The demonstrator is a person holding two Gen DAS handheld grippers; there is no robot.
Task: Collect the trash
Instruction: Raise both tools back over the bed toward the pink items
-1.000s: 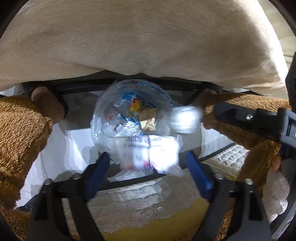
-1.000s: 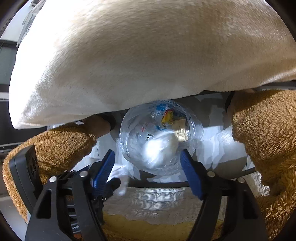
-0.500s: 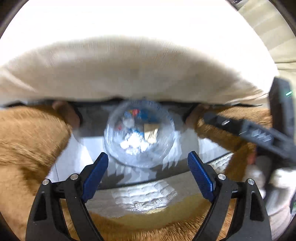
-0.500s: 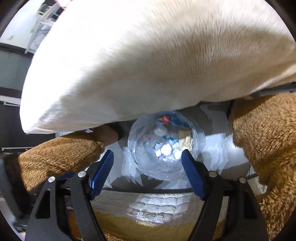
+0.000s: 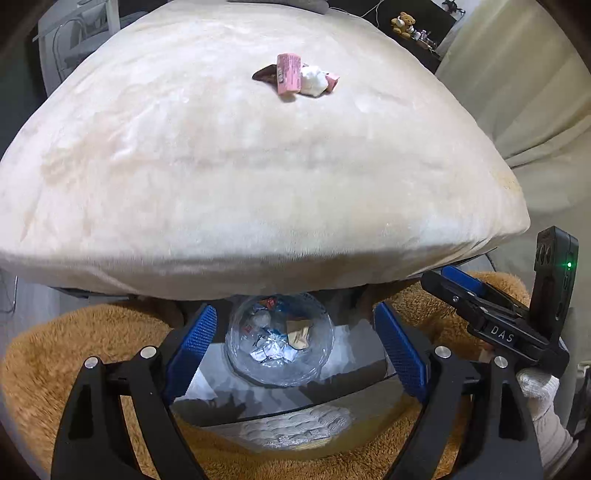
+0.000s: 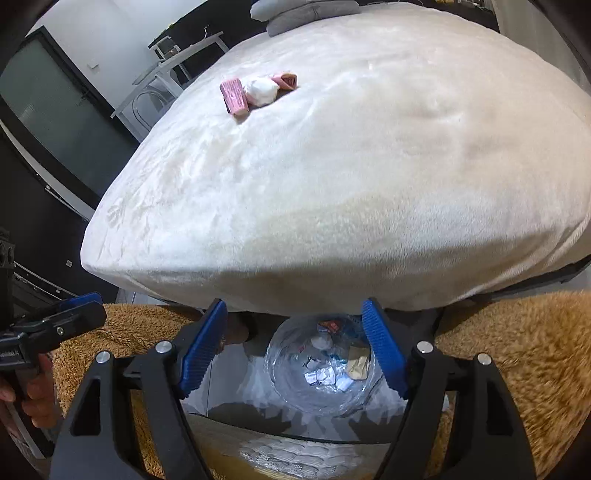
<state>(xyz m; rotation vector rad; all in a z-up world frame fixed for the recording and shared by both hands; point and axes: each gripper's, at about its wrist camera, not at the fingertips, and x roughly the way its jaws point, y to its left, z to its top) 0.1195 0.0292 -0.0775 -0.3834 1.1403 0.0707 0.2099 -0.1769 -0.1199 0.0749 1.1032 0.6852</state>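
Note:
A clear plastic bin bag (image 5: 279,341) (image 6: 321,369) sits low, below the bed's edge, with wrappers and crumpled paper inside. On the cream blanket (image 5: 240,166) (image 6: 351,166) lies a small pile of trash: a pink packet (image 5: 288,75) (image 6: 233,95), a crumpled white tissue (image 5: 313,82) (image 6: 260,90) and another pink wrapper (image 5: 332,79) (image 6: 286,80). My left gripper (image 5: 293,338) is open and empty above the bag. My right gripper (image 6: 295,339) is open and empty above the bag; it also shows at the right of the left wrist view (image 5: 480,310).
Brown fluffy sleeves or fabric (image 5: 74,350) (image 6: 517,350) flank the bag on both sides. A grey cushion (image 6: 303,11) lies at the far end of the bed. A small desk (image 6: 173,55) and dark window stand at the far left.
Both grippers have lifted up and back from the bag, so the top of the bed and its trash pile have come into view. The white paper dropped into the bag.

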